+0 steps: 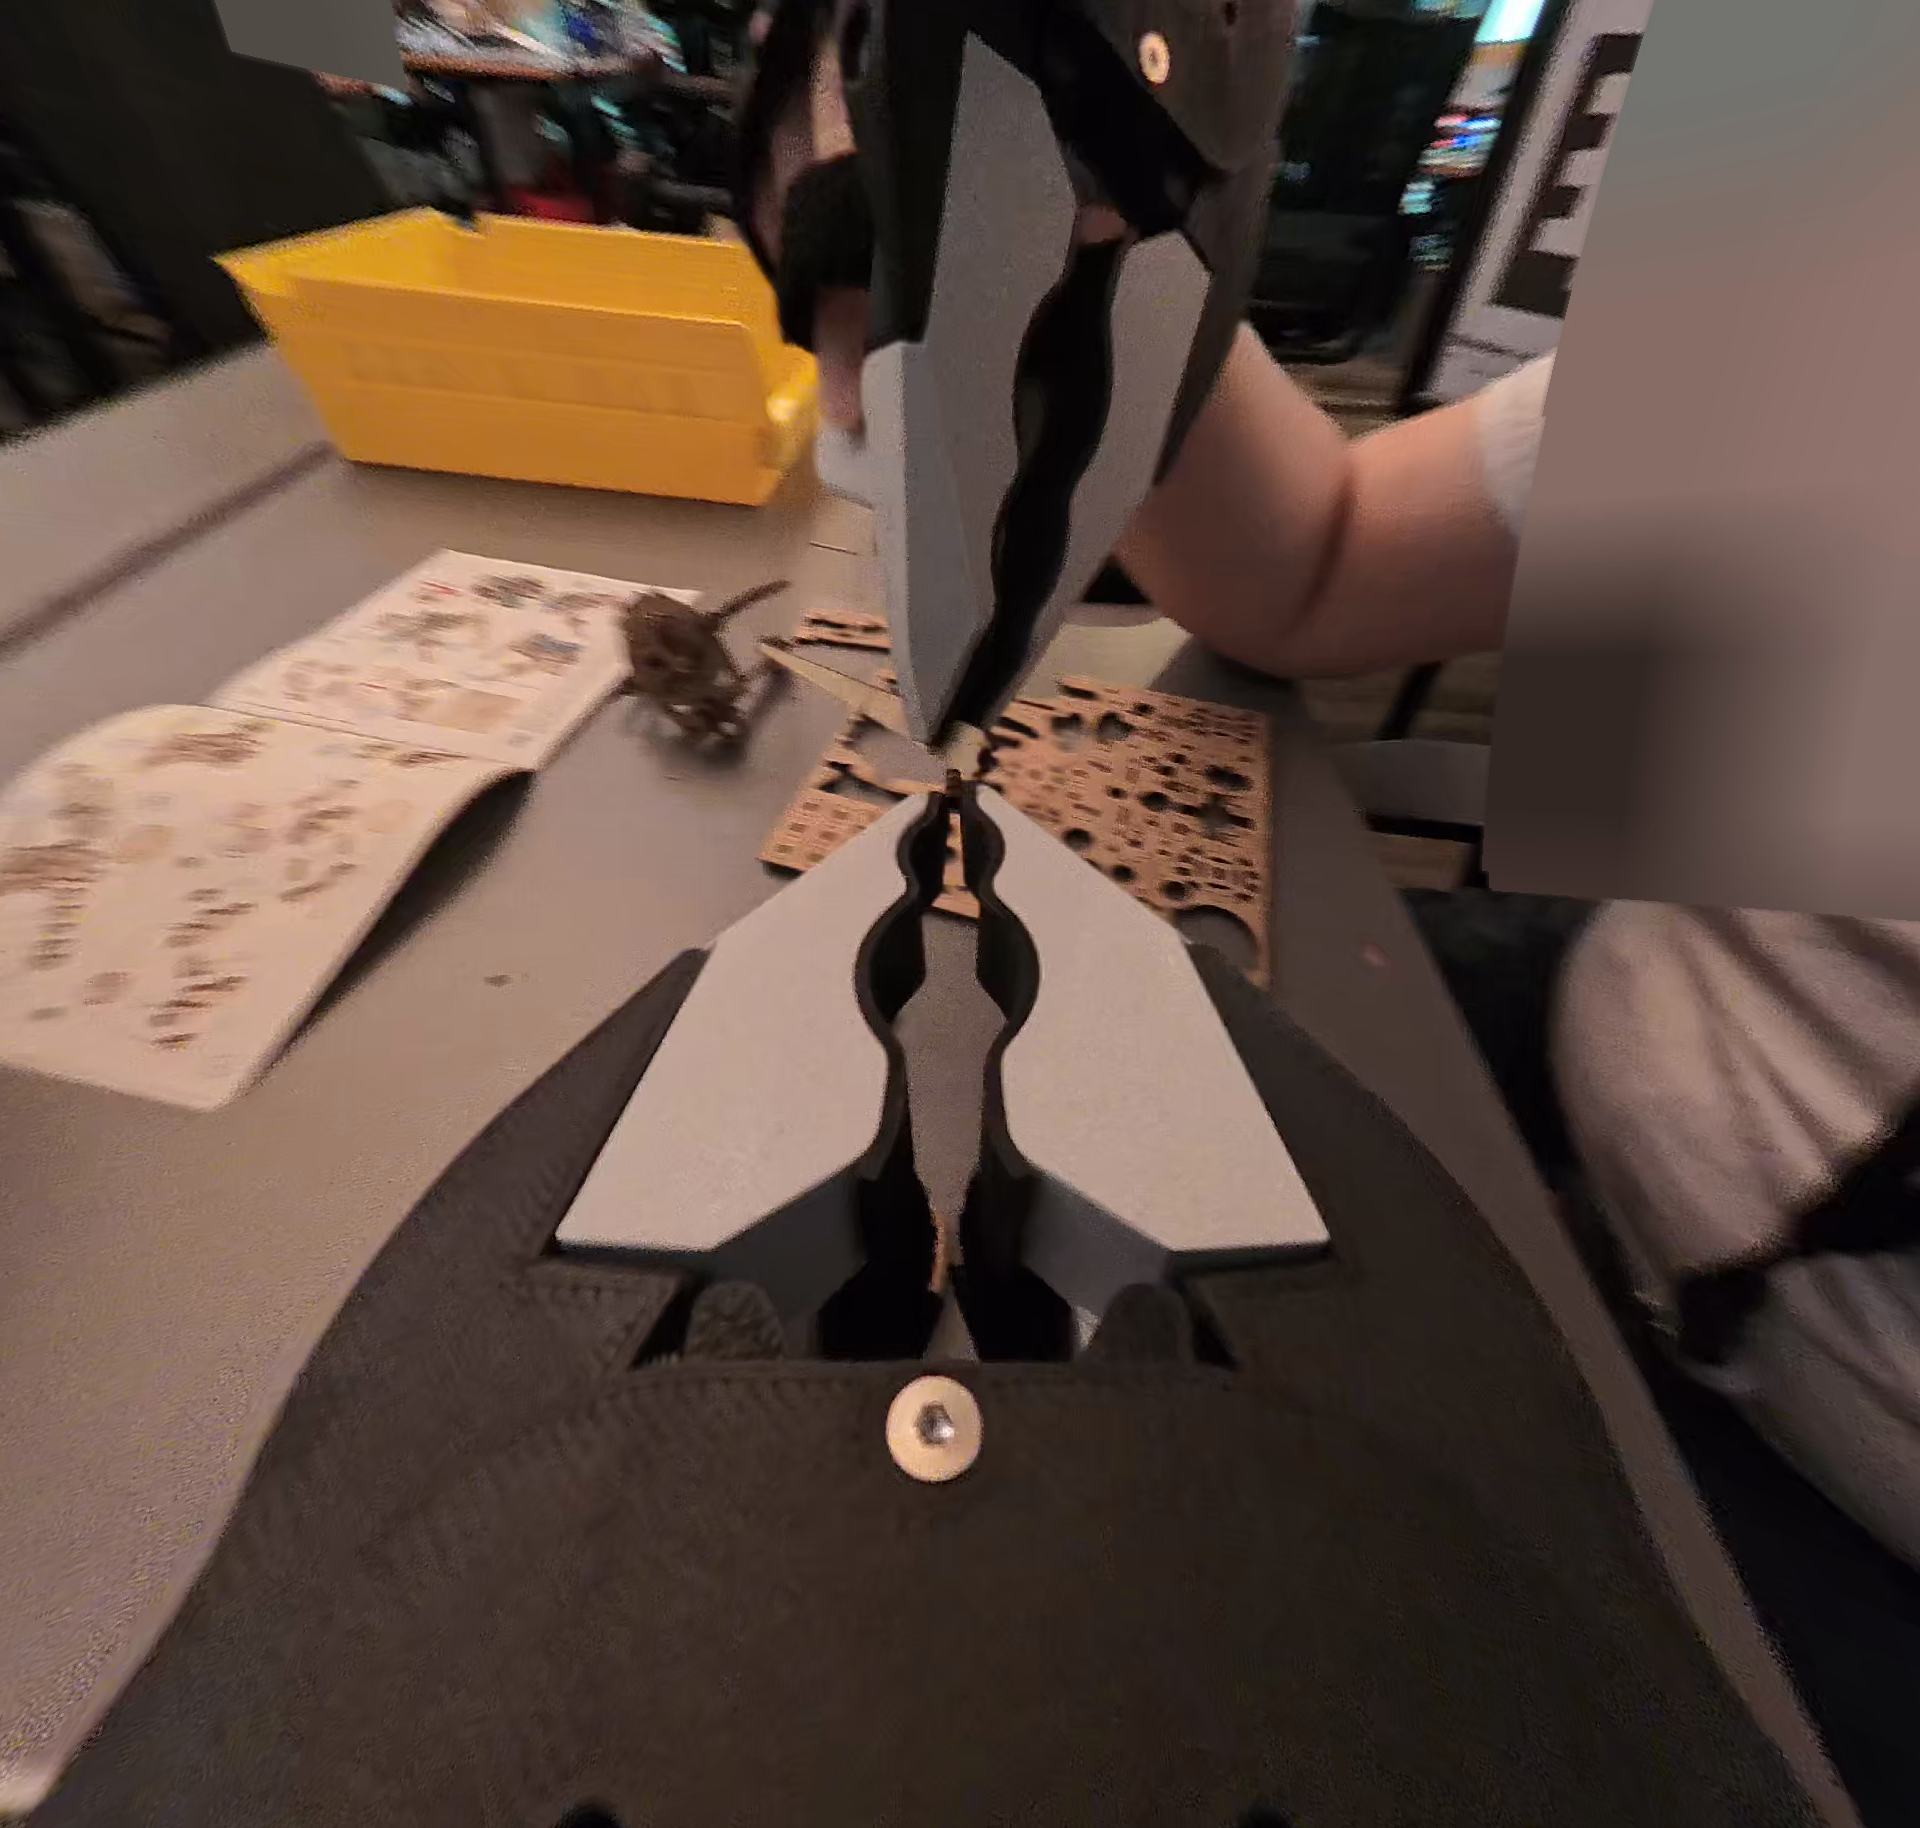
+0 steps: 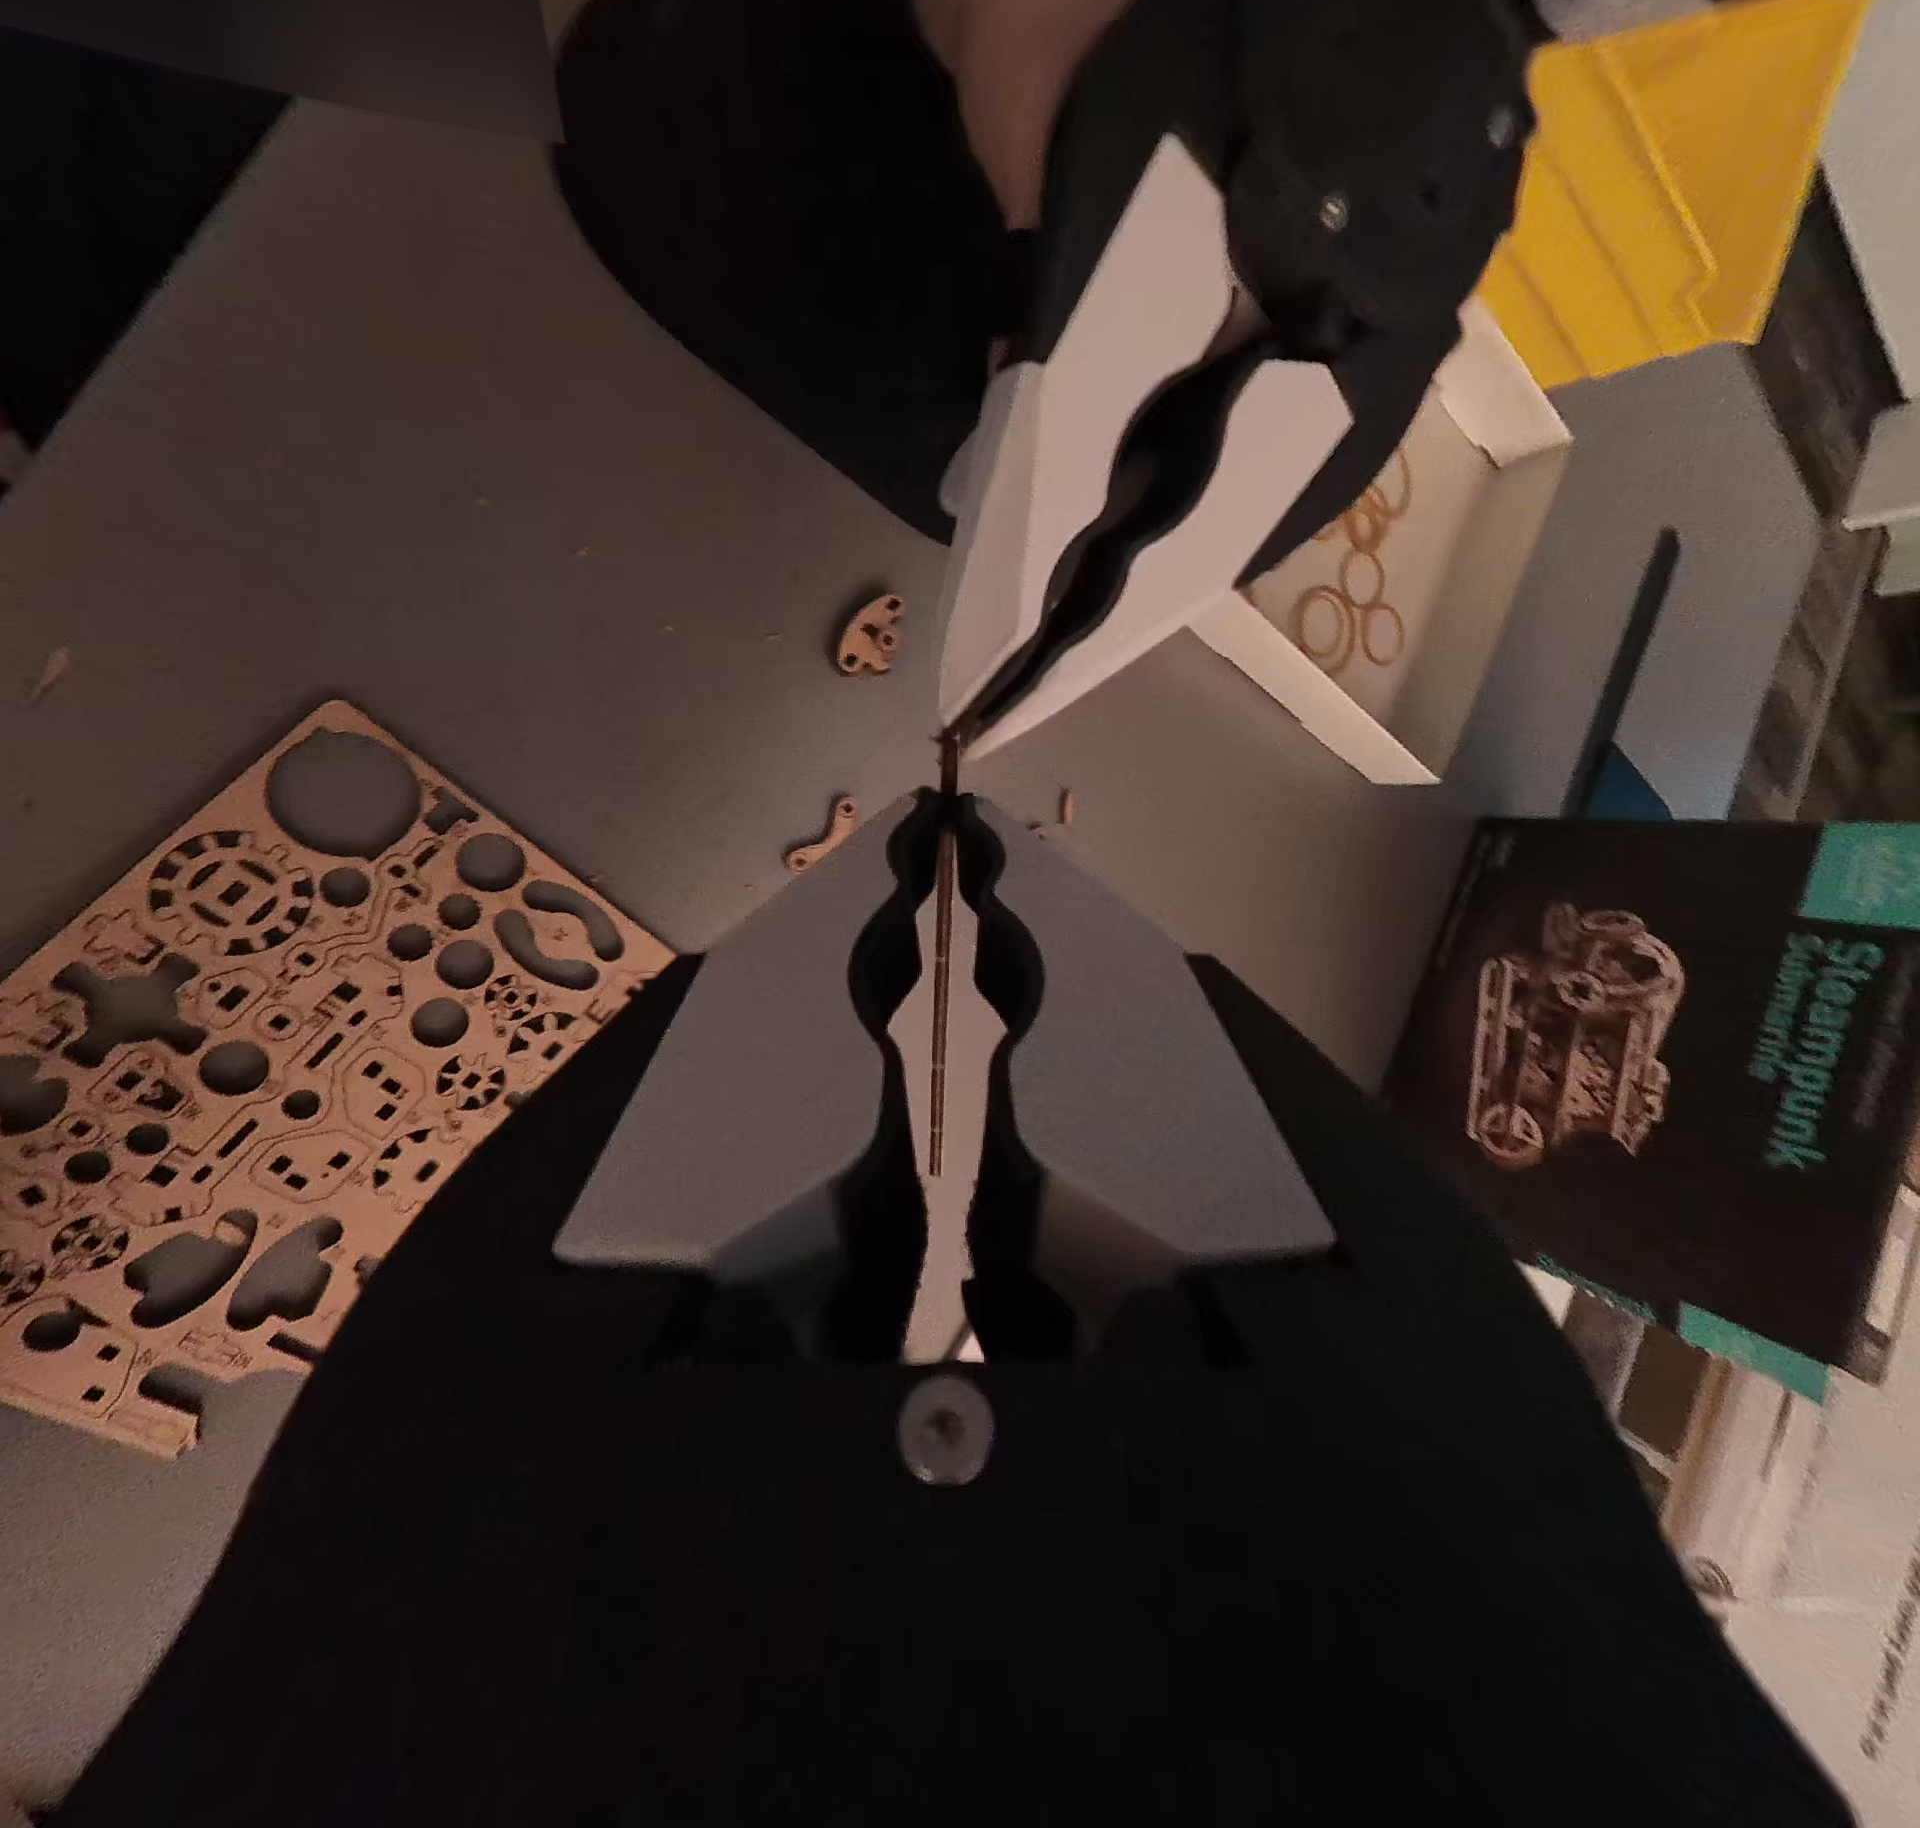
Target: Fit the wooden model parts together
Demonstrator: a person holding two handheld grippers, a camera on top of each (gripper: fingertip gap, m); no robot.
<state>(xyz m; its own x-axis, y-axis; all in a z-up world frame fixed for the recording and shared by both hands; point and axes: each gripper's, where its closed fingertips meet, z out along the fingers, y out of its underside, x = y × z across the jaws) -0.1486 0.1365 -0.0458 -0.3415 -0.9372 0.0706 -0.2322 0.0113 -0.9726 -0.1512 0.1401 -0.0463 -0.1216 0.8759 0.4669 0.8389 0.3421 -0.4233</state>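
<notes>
- The left gripper [image 1: 951, 799] had its grey fingers [image 1: 790, 1072] nearly together, pinching a small wooden piece [image 1: 952, 812] at the very tips; motion blur kept the shape of that piece from being made out.
- The right gripper [image 2: 943, 802] was likewise almost closed, clamped on a thin wooden strip [image 2: 940, 989] seen edge-on, running lengthwise down the narrow gap between its fingers [image 2: 1132, 1082] and jutting just past the tips.
- The two grippers met tip to tip above the grey table [image 1: 623, 885]. In the right wrist view, the left gripper came in from above and its tips touched the outer end of the strip.
- In the left wrist view, the right gripper descended steeply from above, held by a person's bare forearm [image 1: 1309, 521].
- A punched-out plywood sheet [image 2: 249, 1051] lay flat on the table beneath and to the side of the meeting point.
- Two loose cut-out parts [image 2: 868, 633] lay on the table near the tips, apart from both grippers.
- A partly built dark wooden model [image 1: 691, 666] stood by an open instruction booklet [image 1: 260, 822].
- A yellow bin [image 1: 530, 355] sat farther back on the table.
- A white tray holding rubber bands [image 2: 1351, 604] and the dark kit box [image 2: 1631, 1082] lay to one side.
</notes>
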